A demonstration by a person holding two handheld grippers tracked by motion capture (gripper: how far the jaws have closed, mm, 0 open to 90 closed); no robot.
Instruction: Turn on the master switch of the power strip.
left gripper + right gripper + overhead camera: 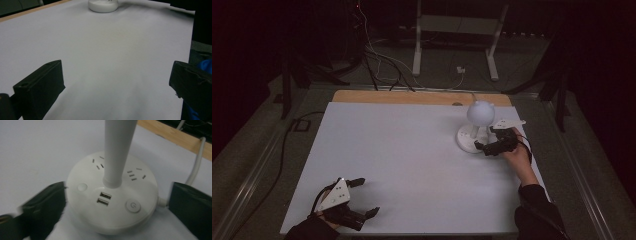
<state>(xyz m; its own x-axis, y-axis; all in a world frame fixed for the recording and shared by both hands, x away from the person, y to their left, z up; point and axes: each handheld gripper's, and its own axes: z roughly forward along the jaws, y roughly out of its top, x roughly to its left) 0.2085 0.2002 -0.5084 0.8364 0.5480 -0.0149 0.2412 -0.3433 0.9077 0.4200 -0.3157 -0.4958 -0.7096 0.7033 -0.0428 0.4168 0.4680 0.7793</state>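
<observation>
Right tool (pixel 113 202) is released, its jaws straddling the lamp base (pixel 112 195); you should close evenly, keeping the power button (pixel 133 206) ahead unobstructed.

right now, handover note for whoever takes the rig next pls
Left gripper: open, holding nothing, resting at the near left of the white table.
Right gripper: open, jaws either side of the lamp base, not yet closed on it.
White desk lamp: upright at the far right, its cable trailing toward the wooden edge.
Done: right gripper brought up to the base.
Left: likely the power button, facing the gripper.
</observation>
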